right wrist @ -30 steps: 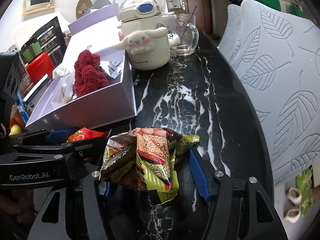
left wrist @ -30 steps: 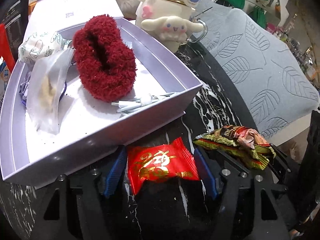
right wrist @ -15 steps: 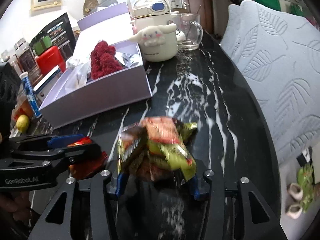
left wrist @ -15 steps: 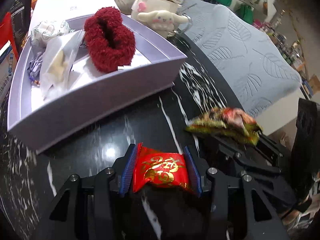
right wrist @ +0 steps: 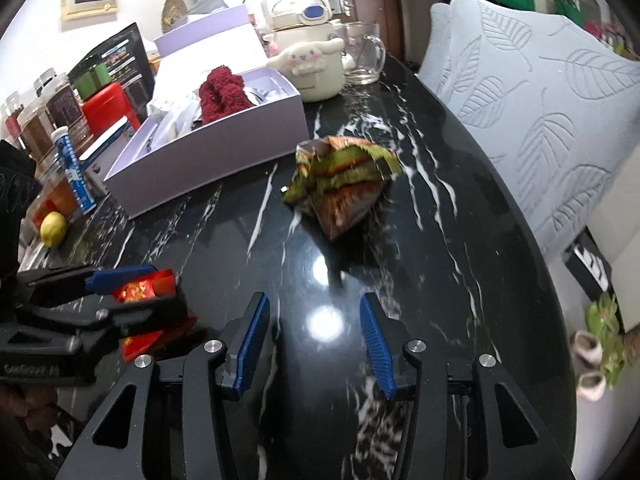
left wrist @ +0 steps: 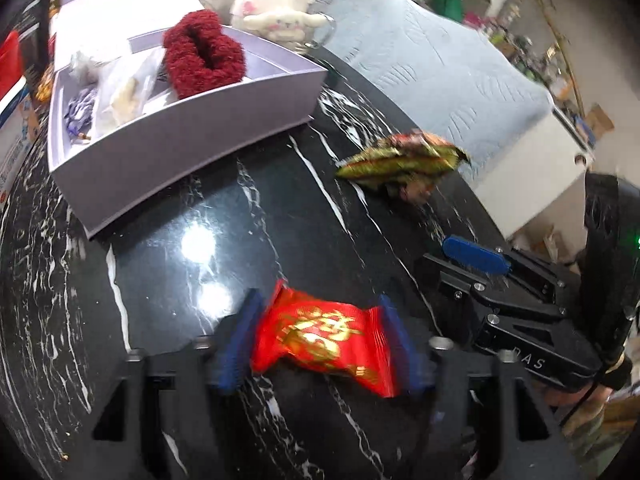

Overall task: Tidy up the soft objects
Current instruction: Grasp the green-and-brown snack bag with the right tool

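Note:
My left gripper [left wrist: 320,332] is shut on a red snack packet [left wrist: 324,336] with gold print, held near the front of the black marble table; it also shows in the right wrist view [right wrist: 140,288]. My right gripper [right wrist: 316,328] is open and empty. A crumpled green and brown snack bag [right wrist: 340,184] lies on the table ahead of it, also in the left wrist view [left wrist: 400,160]. A lilac box [left wrist: 192,136] holds a dark red fuzzy item [left wrist: 200,56] and plastic bags.
A cream character kettle [right wrist: 308,60] and a glass mug [right wrist: 364,60] stand behind the box. Jars, a blue tube [right wrist: 74,168] and a lemon [right wrist: 54,228] line the left edge. A grey leaf-pattern cushion [right wrist: 540,92] borders the right.
My right gripper has opened and let go of the green snack bag, which now lies on the table, and pulled back. My left gripper has drawn back from the box with the red packet.

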Demonstrator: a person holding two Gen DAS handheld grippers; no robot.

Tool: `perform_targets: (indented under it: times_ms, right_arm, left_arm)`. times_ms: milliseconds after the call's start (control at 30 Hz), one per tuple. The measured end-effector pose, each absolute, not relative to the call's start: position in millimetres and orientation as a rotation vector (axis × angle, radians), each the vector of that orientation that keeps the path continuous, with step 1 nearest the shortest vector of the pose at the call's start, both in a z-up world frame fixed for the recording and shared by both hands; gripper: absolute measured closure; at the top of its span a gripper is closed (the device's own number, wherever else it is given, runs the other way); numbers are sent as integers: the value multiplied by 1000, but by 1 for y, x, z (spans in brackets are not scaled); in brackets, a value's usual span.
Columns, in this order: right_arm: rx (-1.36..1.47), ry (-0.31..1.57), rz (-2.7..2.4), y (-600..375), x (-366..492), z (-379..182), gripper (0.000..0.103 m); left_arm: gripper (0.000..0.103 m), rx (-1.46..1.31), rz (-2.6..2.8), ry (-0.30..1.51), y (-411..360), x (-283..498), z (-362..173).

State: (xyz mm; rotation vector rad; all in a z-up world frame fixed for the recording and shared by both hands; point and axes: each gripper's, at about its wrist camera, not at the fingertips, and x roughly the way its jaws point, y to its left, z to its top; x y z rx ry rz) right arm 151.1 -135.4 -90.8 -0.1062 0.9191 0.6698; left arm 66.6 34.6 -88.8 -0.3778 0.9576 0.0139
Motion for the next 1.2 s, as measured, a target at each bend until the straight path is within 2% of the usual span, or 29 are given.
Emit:
perform_targets:
  times_ms: [33, 67, 167, 433, 467, 533, 567, 600, 733, 867, 933, 1200]
  right_arm:
    - [-111, 922, 660, -136, 150, -91, 56]
    - [-115, 924, 654, -136, 149, -90, 56]
    - [-123, 931, 632, -138, 148, -89, 53]
    - [-114, 915, 620, -146, 147, -83, 53]
    - [-112, 916, 619, -147, 147, -83, 53]
    - [-113, 917, 616, -147, 148, -83, 53]
    - [-116, 917, 614, -146, 148, -83, 53]
    - [-116, 919, 614, -146, 148, -83, 53]
    - [-111, 918, 622, -143, 149, -81, 51]
    - [-113, 907, 629, -140, 149, -77, 49]
    - [-116, 902, 624, -139, 149, -76, 43]
    - [-117, 887, 609, -139, 151, -71, 43]
  left_arm:
    - [2, -365, 7, 964, 33, 67, -88]
    - [1, -332, 1, 980, 29, 68, -88]
    - [1, -255, -5, 1027, 15, 72, -91]
    - [2, -258, -17, 977, 16, 62, -91]
    - [4, -262, -5, 972, 19, 61, -91]
    - [25, -252, 9, 973, 20, 56, -91]
    - [29, -215, 20, 985, 17, 56, -90]
    - [39, -165, 44, 992, 12, 57, -91]
    - [52, -76, 54, 965, 4, 51, -90]
    - [52, -138, -2, 939, 13, 47, -89]
    - [52, -167, -12, 928, 17, 45, -88]
    - [52, -228, -66, 876, 24, 44, -84]
